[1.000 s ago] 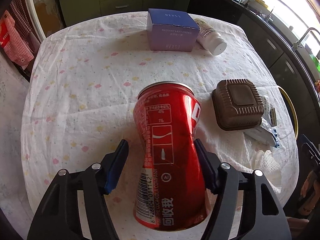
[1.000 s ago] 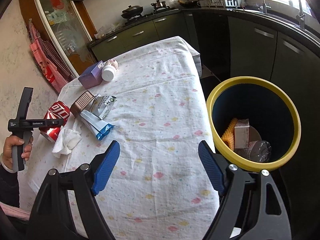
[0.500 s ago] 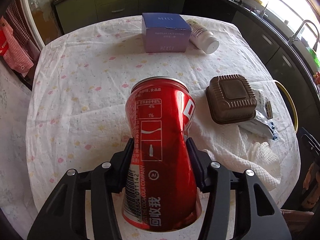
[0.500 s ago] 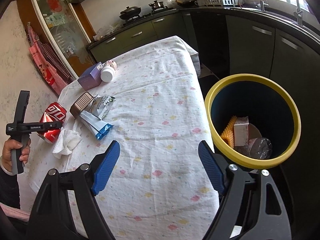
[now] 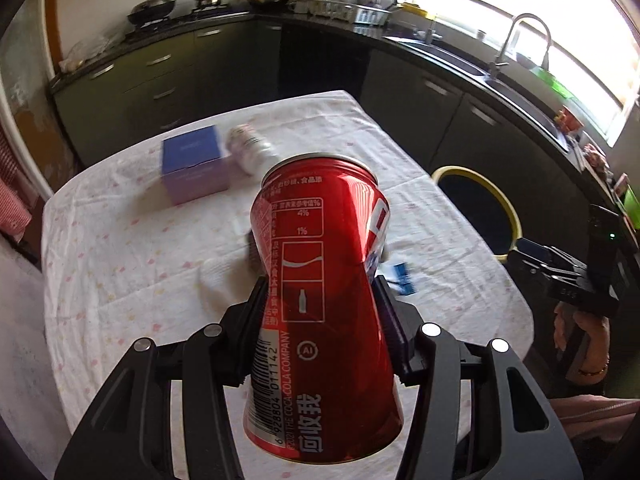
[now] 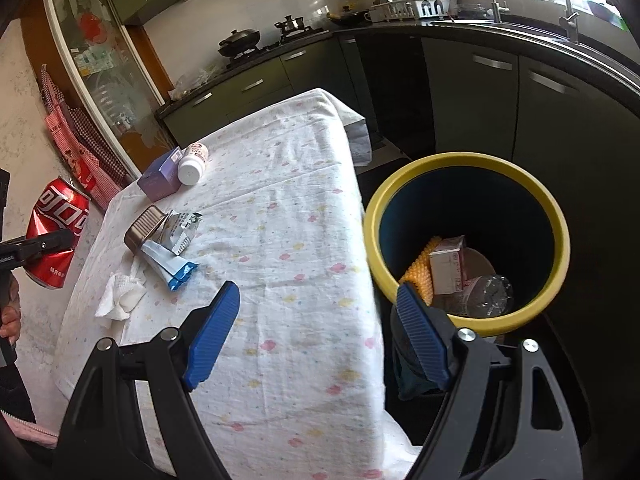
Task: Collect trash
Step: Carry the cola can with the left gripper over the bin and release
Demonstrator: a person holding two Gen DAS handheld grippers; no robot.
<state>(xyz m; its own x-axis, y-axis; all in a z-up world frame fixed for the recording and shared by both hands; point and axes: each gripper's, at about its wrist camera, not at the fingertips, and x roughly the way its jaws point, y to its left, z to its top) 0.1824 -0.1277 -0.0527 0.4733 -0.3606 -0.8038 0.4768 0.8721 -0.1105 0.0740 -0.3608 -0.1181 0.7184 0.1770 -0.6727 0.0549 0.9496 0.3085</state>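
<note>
Clamping the dented red cola can (image 5: 324, 308) at its pinched waist, the left gripper (image 5: 322, 312) held it clear of the table (image 5: 120, 248), with one finger pressed against each side of the can. The can's top end pointed away from the gripper, its bottom end toward the camera. Beyond the can's top lay a blue-and-lilac box (image 5: 194, 164) with a white bottle (image 5: 252, 152) on its side just beside it. Ahead and to the right of the left gripper, past the table edge, stood the yellow-rimmed bin (image 5: 508, 208).

The right gripper (image 6: 316, 332) was spread wide and held nothing, its blue pads (image 6: 212, 340) well apart above the near table edge. Between and beyond its fingers lay the flowered cloth; to the right, the bin (image 6: 472, 160) contained a carton, a yellow ridged piece and a clear plastic bottle. Ahead-left of the right gripper lay a brown container (image 6: 142, 228), foil wrappers (image 6: 180, 228), a blue-tipped packet (image 6: 172, 268) and a crumpled tissue (image 6: 120, 296). At far left, the can (image 6: 56, 232) appeared in the left gripper, off the table.
</note>
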